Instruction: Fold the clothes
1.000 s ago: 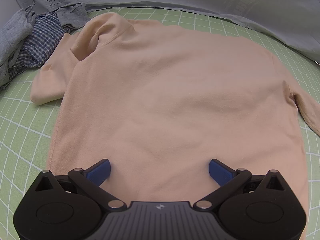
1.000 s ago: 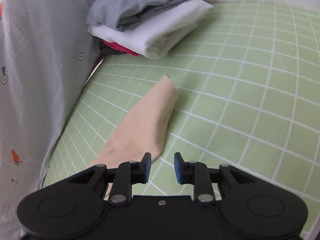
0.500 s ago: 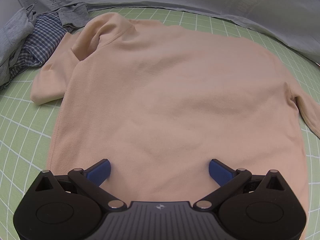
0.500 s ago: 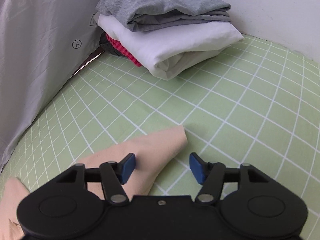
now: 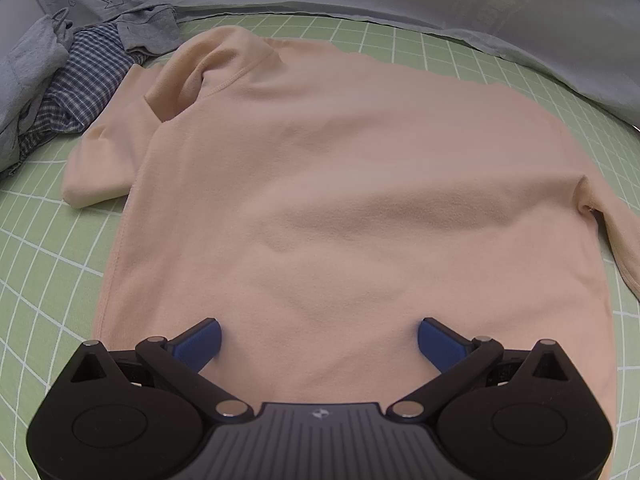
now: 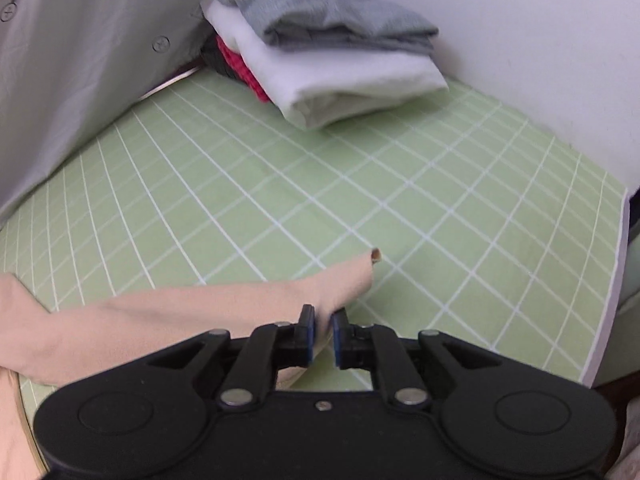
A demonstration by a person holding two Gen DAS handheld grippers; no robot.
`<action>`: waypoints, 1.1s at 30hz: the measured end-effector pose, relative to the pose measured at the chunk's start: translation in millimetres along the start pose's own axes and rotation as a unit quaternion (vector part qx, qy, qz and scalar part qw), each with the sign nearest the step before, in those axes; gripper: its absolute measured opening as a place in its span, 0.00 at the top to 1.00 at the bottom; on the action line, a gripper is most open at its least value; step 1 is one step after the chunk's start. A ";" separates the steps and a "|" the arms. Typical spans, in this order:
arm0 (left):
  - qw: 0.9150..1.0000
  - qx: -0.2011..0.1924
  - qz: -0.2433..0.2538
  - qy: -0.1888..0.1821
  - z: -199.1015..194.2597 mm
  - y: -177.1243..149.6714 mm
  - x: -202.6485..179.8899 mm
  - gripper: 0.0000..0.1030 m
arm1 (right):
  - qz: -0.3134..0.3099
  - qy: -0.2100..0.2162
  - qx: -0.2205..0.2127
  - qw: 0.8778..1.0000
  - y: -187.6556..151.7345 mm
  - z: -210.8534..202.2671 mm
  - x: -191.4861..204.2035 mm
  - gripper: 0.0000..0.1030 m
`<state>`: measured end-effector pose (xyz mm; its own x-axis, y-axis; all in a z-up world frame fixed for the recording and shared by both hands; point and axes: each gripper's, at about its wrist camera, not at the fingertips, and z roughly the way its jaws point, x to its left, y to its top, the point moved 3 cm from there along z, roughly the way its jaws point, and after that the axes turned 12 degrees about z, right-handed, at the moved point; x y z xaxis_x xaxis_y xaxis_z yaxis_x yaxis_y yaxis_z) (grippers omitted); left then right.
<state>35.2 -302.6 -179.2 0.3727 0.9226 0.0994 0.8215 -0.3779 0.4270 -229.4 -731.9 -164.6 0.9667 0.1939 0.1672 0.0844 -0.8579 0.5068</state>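
Two grippers: both are seen, one per wrist view.
Right gripper (image 6: 323, 334): its blue fingers are drawn nearly together over the lower edge of the sleeve (image 6: 192, 304); a sliver of peach cloth appears to be pinched between them, though the contact itself is partly hidden by the fingers.
What has changed: half a second ago these fingers were spread wide on either side of the sleeve end; now they are closed in on it, and the view is swung so that the sleeve runs off to the left.
Left gripper (image 5: 319, 340): it is held wide apart, low over the hem of the peach shirt (image 5: 340, 200); nothing is gripped, and its pose is unchanged across the last second.
Peach shirt: it is laid flat and spread out on the green grid mat (image 5: 44, 280), with one short sleeve crumpled at the far left beside a checked garment (image 5: 76, 92).
Further out: a folded stack (image 6: 332, 60) of grey, white and red items is set in the mat's far corner.
Meaning for the task: a hold on the sleeve seems to be gained, so a fold of that sleeve inward over the body is judged to be the step in hand.
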 end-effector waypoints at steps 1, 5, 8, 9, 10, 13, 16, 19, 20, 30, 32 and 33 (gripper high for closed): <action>1.000 0.001 0.000 0.000 0.1 0.3 0.1 0.00 | 0.008 -0.007 -0.002 1.000 -3.1 0.7 -2.4 0.73; 1.000 0.001 0.000 0.000 0.3 0.6 -0.2 0.00 | -0.027 -0.010 -0.048 0.998 0.0 -9.5 13.6 0.50; 1.000 0.001 -0.001 0.001 0.3 0.2 -1.2 0.00 | -0.071 0.017 -0.074 0.995 4.9 -13.8 41.4 0.36; 1.000 0.001 -0.001 0.001 0.2 0.1 -1.6 0.00 | -0.088 0.028 -0.079 0.993 4.4 -12.4 53.2 0.30; 1.000 0.001 -0.002 0.001 0.2 -0.1 -2.0 0.00 | -0.107 0.040 -0.083 0.990 3.1 -10.5 65.4 0.28; 1.000 0.002 -0.002 0.001 0.5 -0.1 -2.0 0.00 | -0.170 0.086 -0.073 0.979 -11.5 1.6 109.7 0.24; 1.000 0.007 -0.003 -0.001 1.4 1.7 -1.2 0.00 | -0.223 0.142 -0.045 0.963 -34.5 16.1 153.4 0.26; 1.000 0.016 -0.008 0.000 3.9 6.6 0.6 0.00 | -0.267 0.184 -0.017 0.946 -57.4 29.9 189.3 0.42; 1.000 0.021 -0.011 0.000 5.8 10.2 1.8 0.00 | -0.271 0.195 -0.007 0.943 -61.5 32.5 196.8 0.52; 0.999 0.042 -0.018 -0.001 17.9 32.9 6.5 0.00 | -0.322 0.262 0.032 0.909 -89.5 37.8 231.1 0.67; 0.999 0.039 -0.018 -0.001 17.4 31.8 6.3 0.00 | -0.344 0.267 0.033 0.899 -90.0 37.5 235.3 0.87; 0.999 0.037 -0.017 0.000 17.2 31.3 6.2 0.00 | -0.355 0.270 0.033 0.894 -90.2 37.4 237.4 0.96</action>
<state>70.6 -310.1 -180.7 0.3437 0.9352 0.0851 0.8637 -0.3504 0.3623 1.5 -626.3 -202.3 0.4070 0.8875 0.2160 0.6628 -0.4497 0.5987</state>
